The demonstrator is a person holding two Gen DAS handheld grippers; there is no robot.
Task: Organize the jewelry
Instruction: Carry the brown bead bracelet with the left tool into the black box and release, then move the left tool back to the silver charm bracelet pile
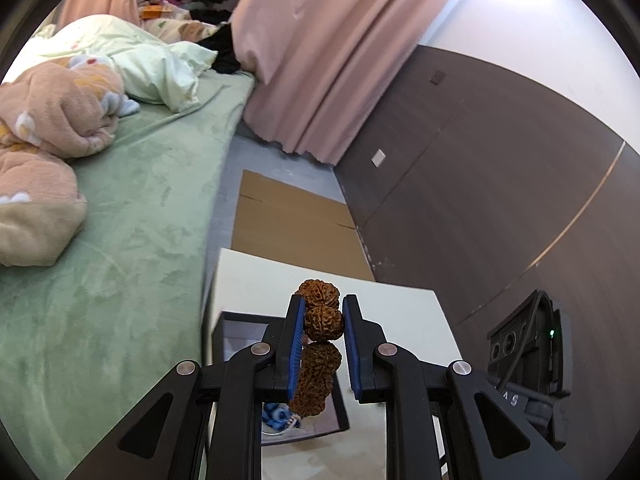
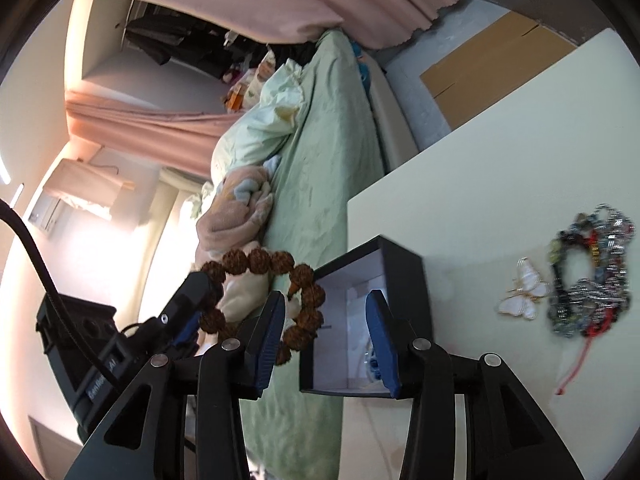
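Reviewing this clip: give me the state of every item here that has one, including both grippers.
left gripper: shut on the brown bead bracelet, held in the air
right gripper: open, holding nothing
black box: open, lid off, something blue inside
butterfly brooch: lying flat on the white table, wings spread
mixed bracelets: heaped in a tangle beside the brooch
cardboard: flattened on the floor

My own left finger covers part of the bead bracelet point(image 1: 320, 344), so I cannot see its whole loop from the left wrist. The box point(image 2: 404, 268) hides most of what lies inside; only a bit of blue shows, too small to name. The pile of chains point(image 2: 588, 276) is smeared with blur, and I cannot separate its pieces.
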